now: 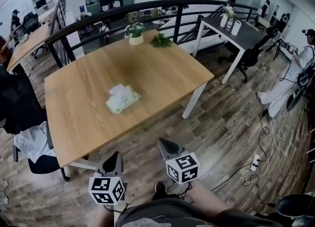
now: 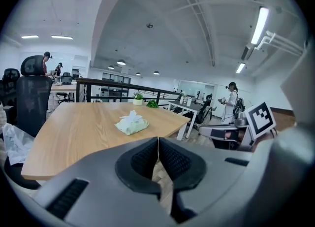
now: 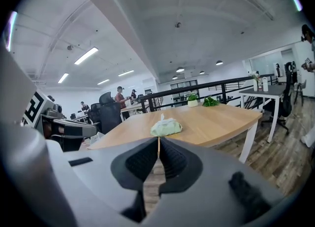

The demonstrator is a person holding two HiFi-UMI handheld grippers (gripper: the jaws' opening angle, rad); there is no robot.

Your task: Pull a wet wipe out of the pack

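The pack (image 1: 122,99) lies flat near the middle of the table (image 1: 78,122), pale green, with nothing else close to it. A white wipe (image 1: 118,90) stands crumpled out of its top; I judge this to be the leading sheet caught in the opening, not one already pulled free, though the opening itself is too small to make out. A plant (image 1: 134,33) and some loose greenery (image 1: 161,40) sit at the far edge, well apart from the pack. My left gripper (image 1: 117,156) and right gripper (image 1: 165,145) are both over the floor, short of the near table edge and well apart from the pack, side by side and aimed toward it. Each gripper view shows its pads pressed together with nothing between them, so both tools are clenched and empty. Task status: no step on the pack is done. The whole sequence remains: bring both grippers over the table, open the jaws, steady the pack with one, pinch the raised wipe with the other, and draw it up and clear. Because the pack looks light and soft, I expect it to lift with the wipe unless held down.
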